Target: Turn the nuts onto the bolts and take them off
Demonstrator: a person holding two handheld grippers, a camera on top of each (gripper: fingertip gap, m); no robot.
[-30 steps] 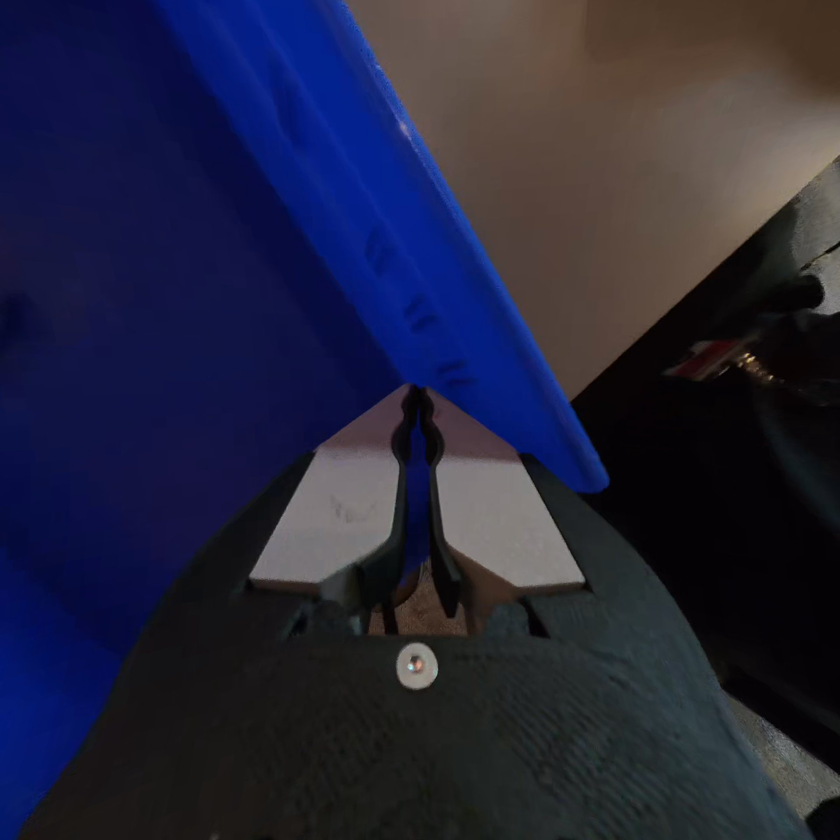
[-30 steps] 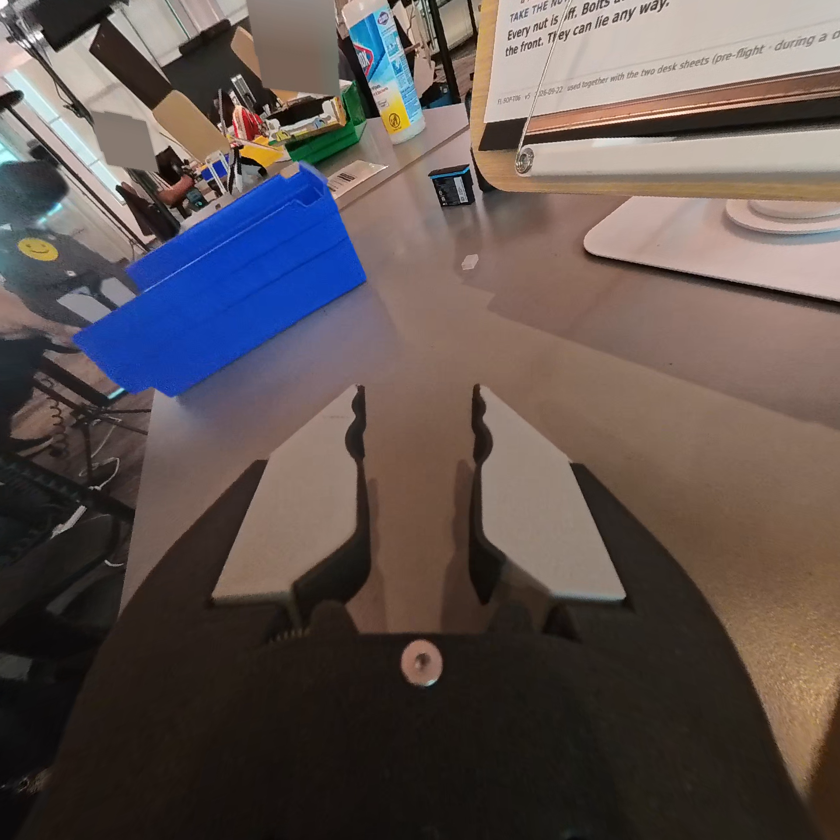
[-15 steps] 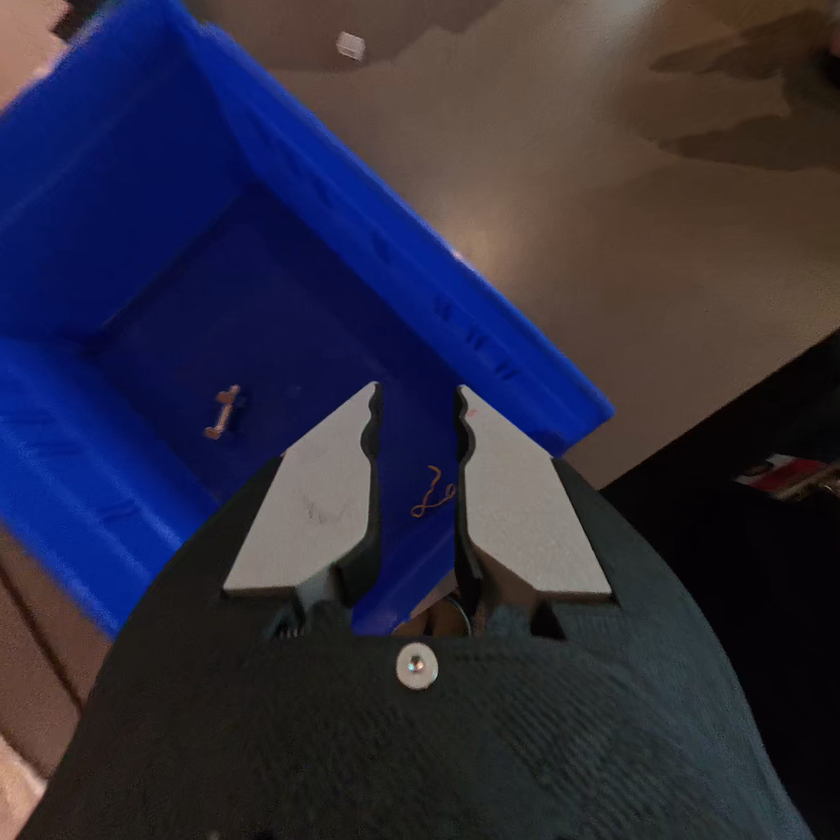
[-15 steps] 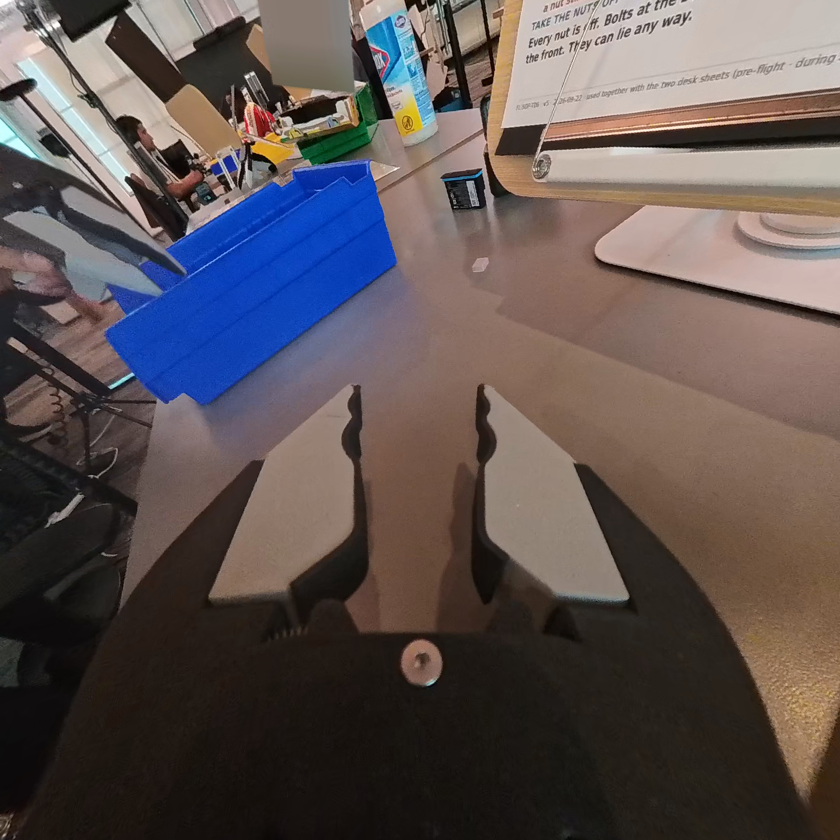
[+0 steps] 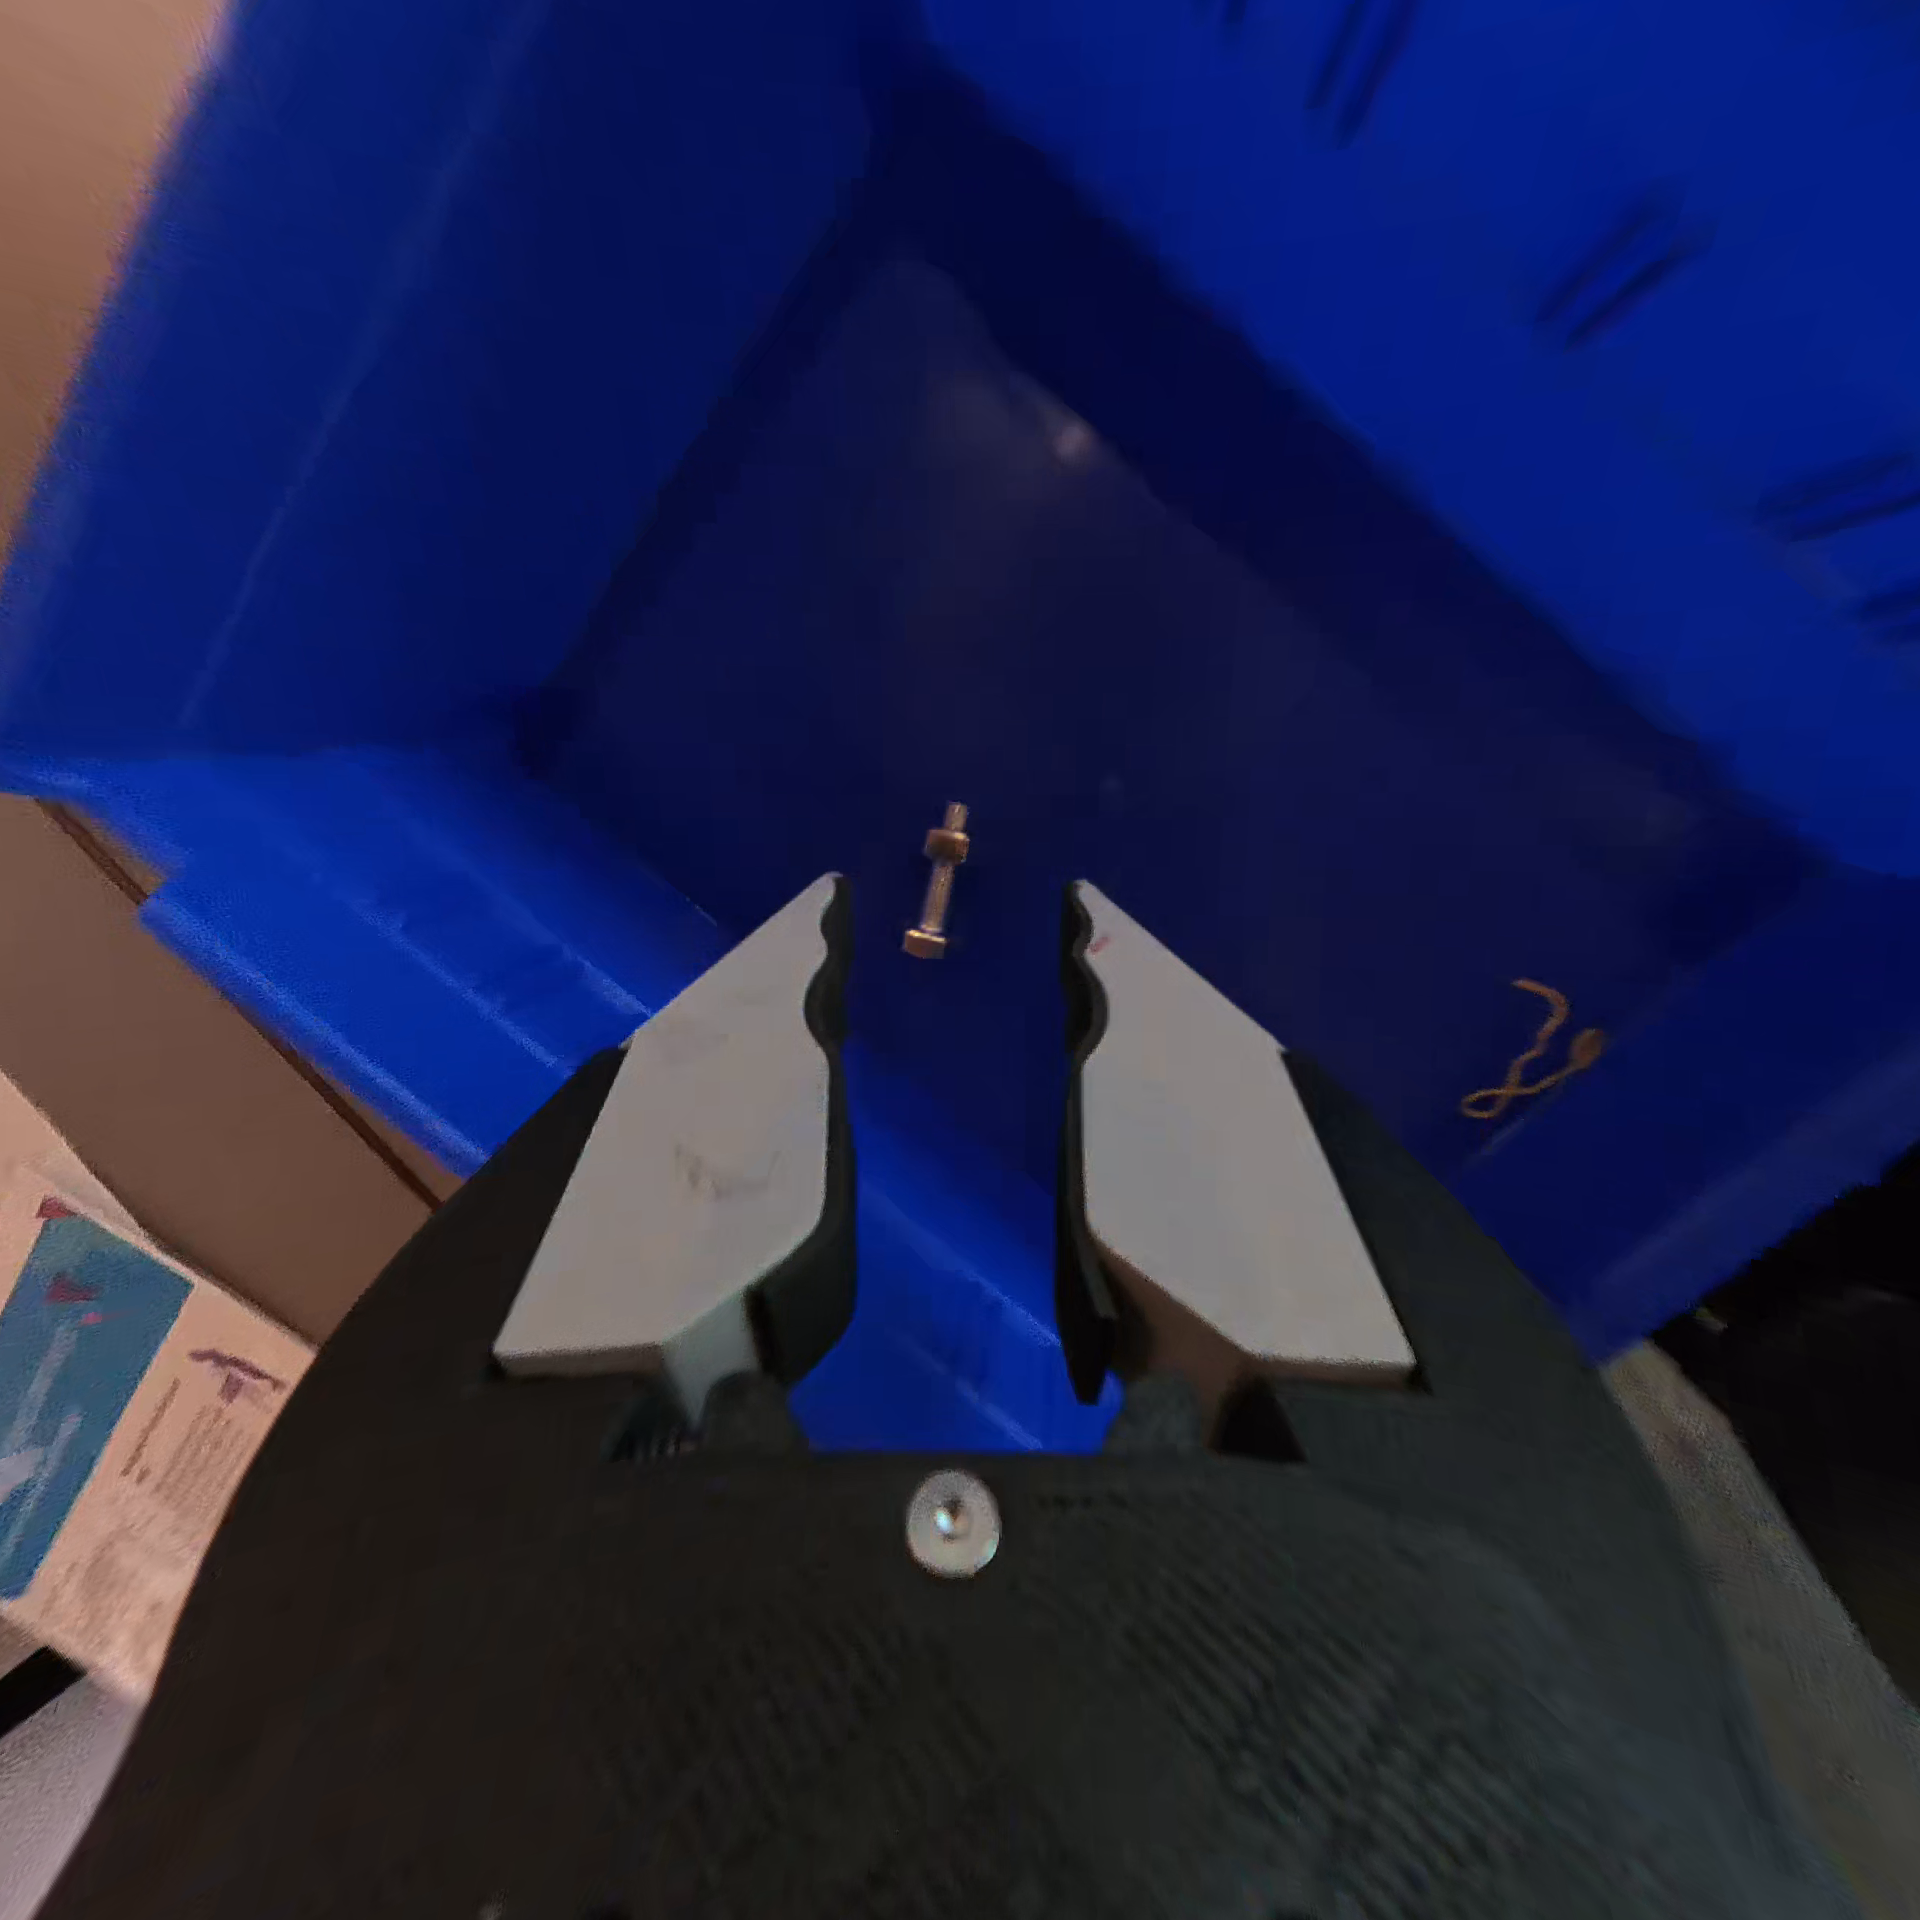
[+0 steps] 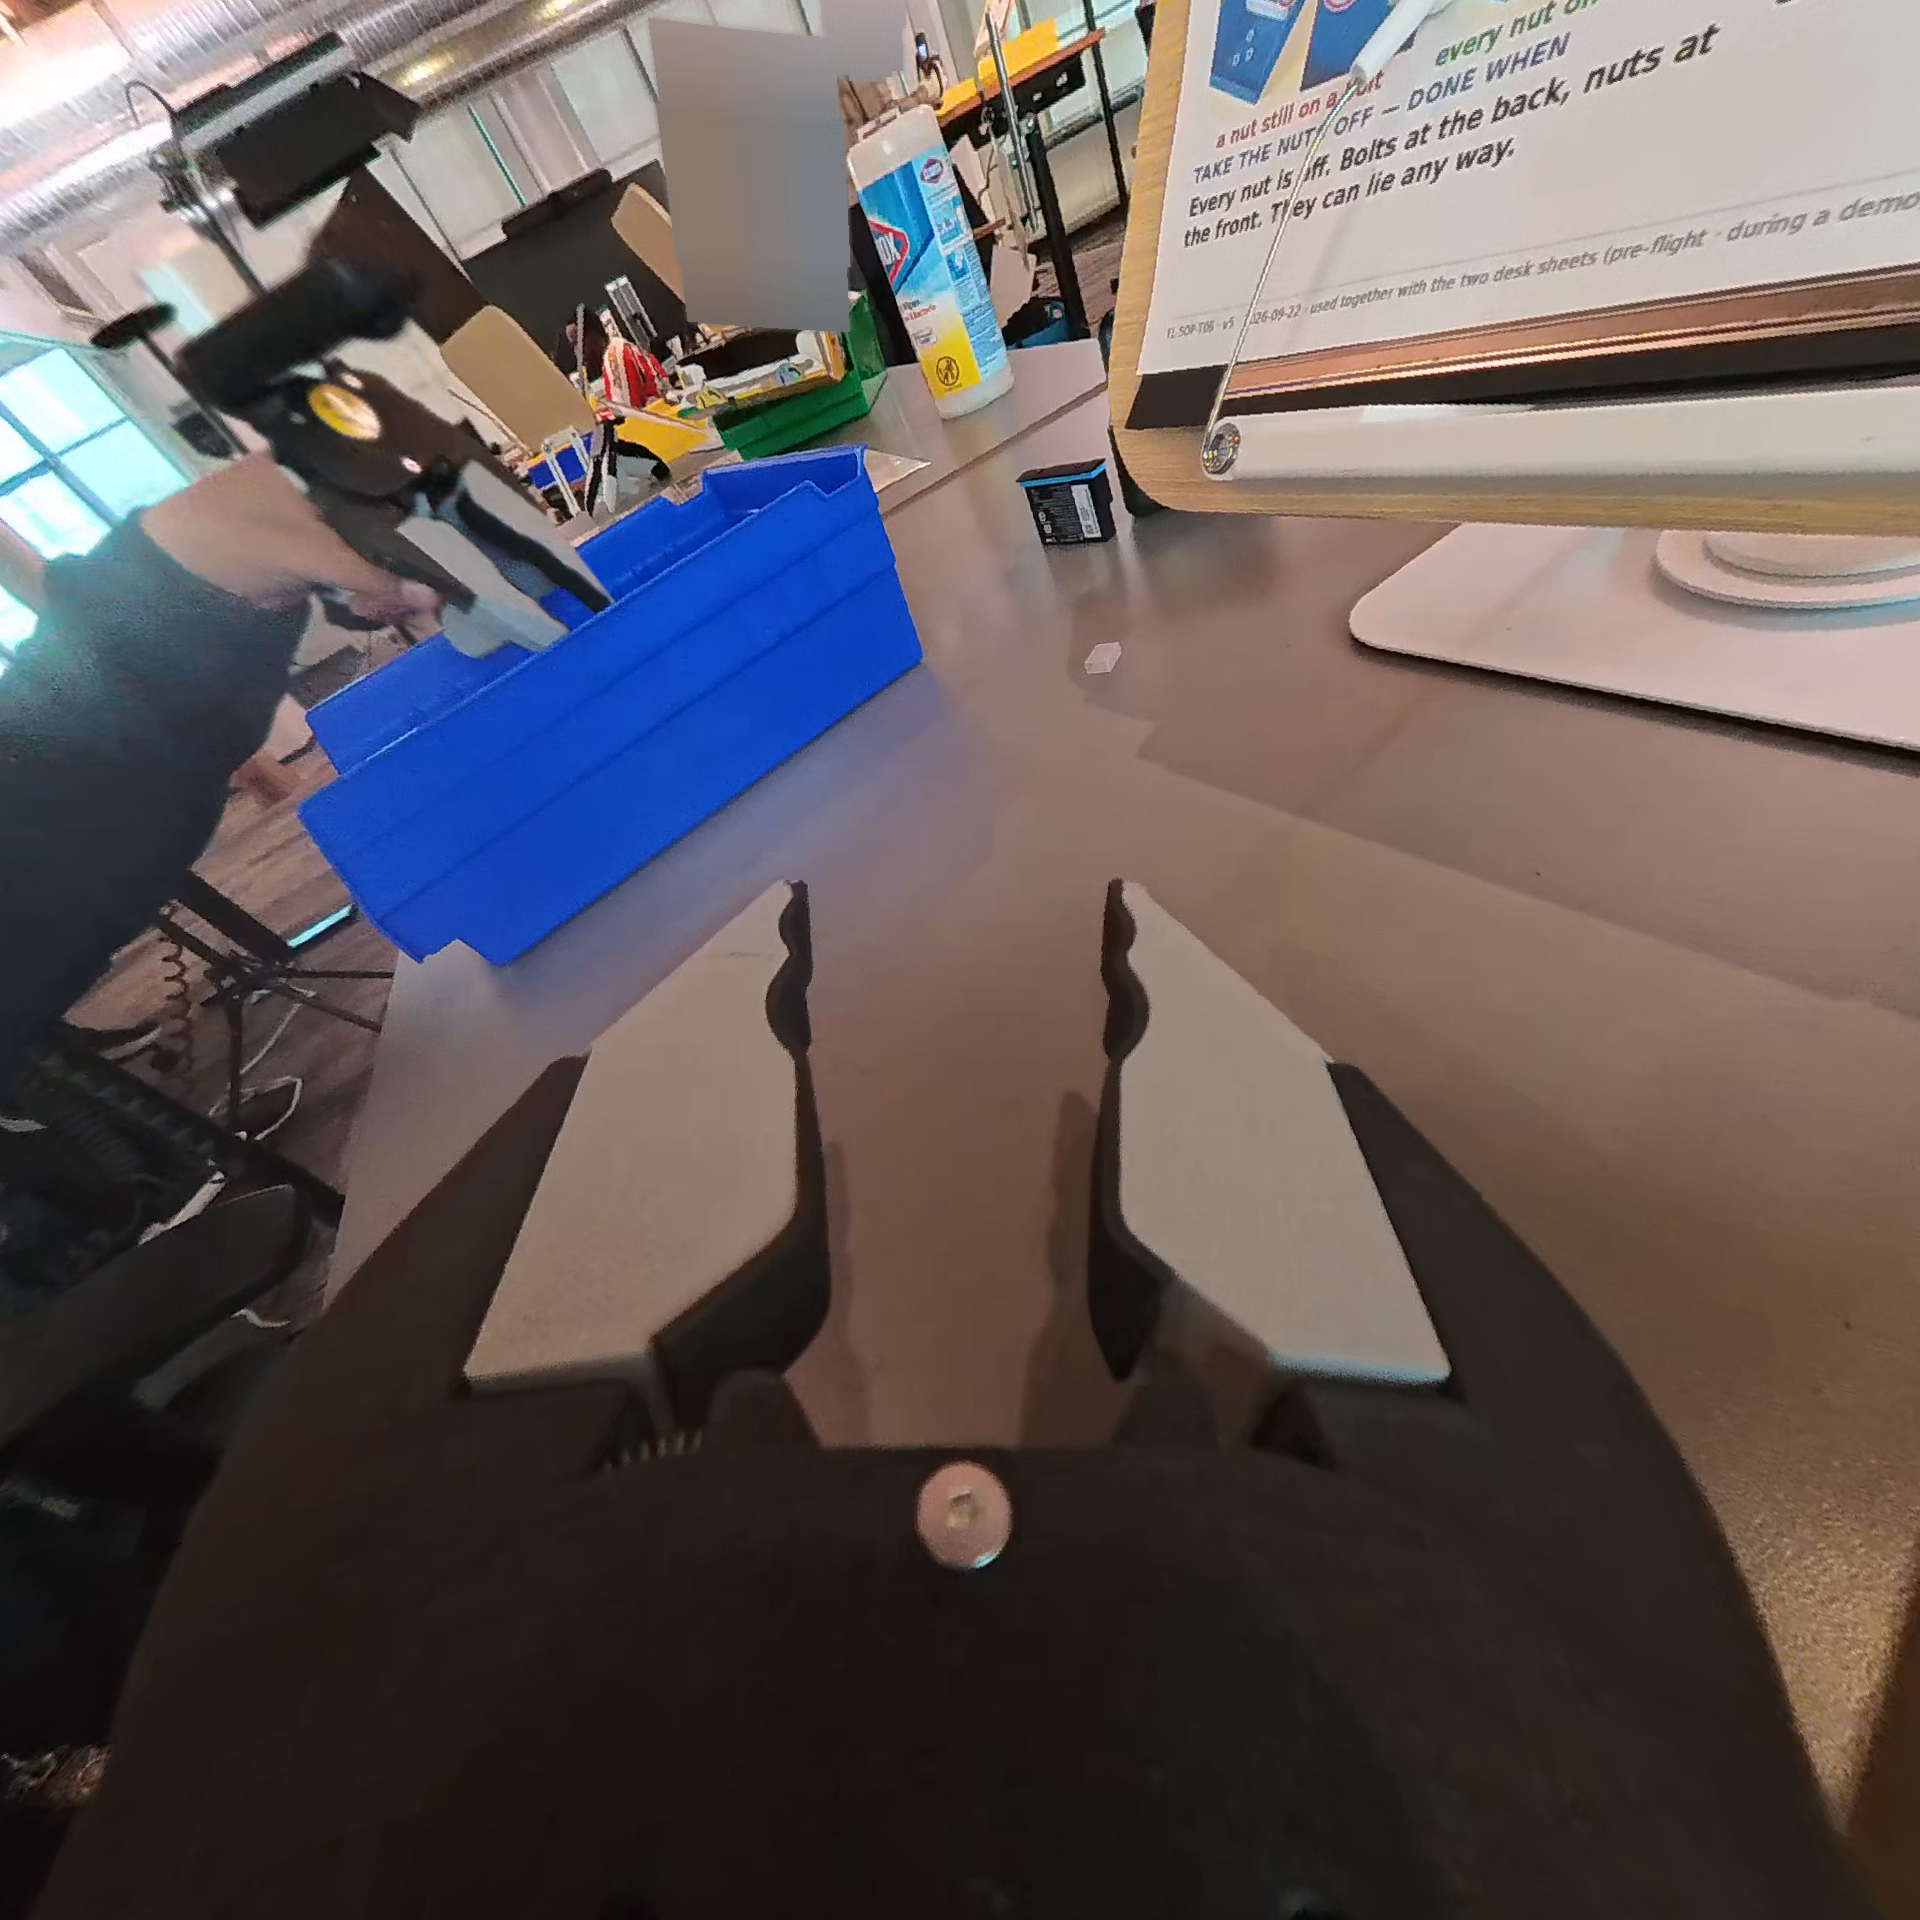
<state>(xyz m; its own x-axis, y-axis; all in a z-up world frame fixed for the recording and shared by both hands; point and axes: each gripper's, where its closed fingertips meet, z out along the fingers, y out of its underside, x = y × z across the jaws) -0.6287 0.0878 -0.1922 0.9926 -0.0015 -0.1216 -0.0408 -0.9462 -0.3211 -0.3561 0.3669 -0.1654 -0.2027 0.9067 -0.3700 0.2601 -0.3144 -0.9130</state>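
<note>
the blue bin [image 5: 312, 499] holds a small bolt [image 5: 937, 894] with a nut [image 5: 948, 844] threaded near its far end, lying on the floor just ahead of the left gripper [image 5: 948, 914], whose jaws are apart and empty. a thin bent wire [image 5: 1527, 1055] lies off to the right. half a second ago the bolt sat well left of the jaws; a second ago they pinched the bin wall. the right gripper [image 6: 954, 914] hovers over the grey table [image 6: 1455, 987], jaws apart, empty. a printed instruction sheet [image 6: 1507, 156] stands behind.

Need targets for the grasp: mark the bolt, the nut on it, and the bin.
bolt [image 5: 936, 898]: left wrist view, mid-shank.
nut [image 5: 947, 844]: left wrist view, its side face.
bin [image 6: 665, 769]: right wrist view, outer side wall.
</note>
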